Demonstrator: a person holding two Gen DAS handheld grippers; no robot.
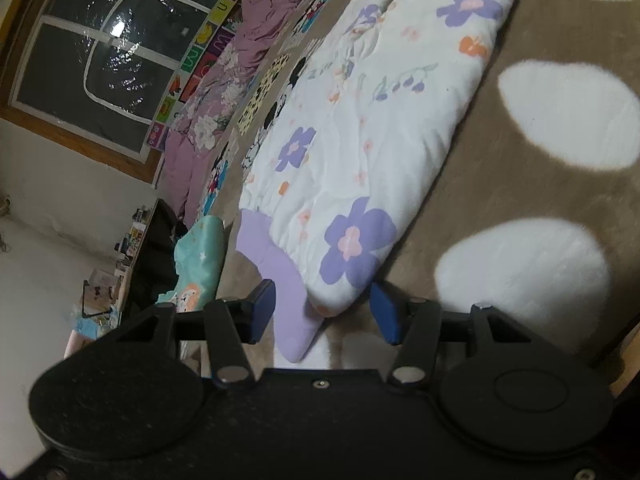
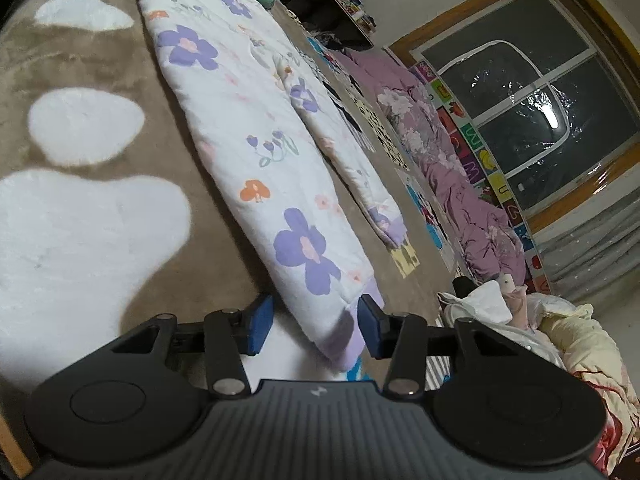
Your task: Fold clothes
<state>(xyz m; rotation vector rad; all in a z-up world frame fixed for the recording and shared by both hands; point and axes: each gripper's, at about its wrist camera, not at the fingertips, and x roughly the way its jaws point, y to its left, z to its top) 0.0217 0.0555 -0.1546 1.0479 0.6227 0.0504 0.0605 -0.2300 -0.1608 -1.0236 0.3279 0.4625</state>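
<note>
Both claws, left [image 1: 323, 312] and right [image 2: 316, 326], spread apart around floral garment [image 1: 360, 140] ends, unpinched.

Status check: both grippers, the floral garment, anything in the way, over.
Left gripper open at the purple cuff. Right gripper open at the other end. Floral garment folded long on brown blanket. Nothing blocking.
</note>
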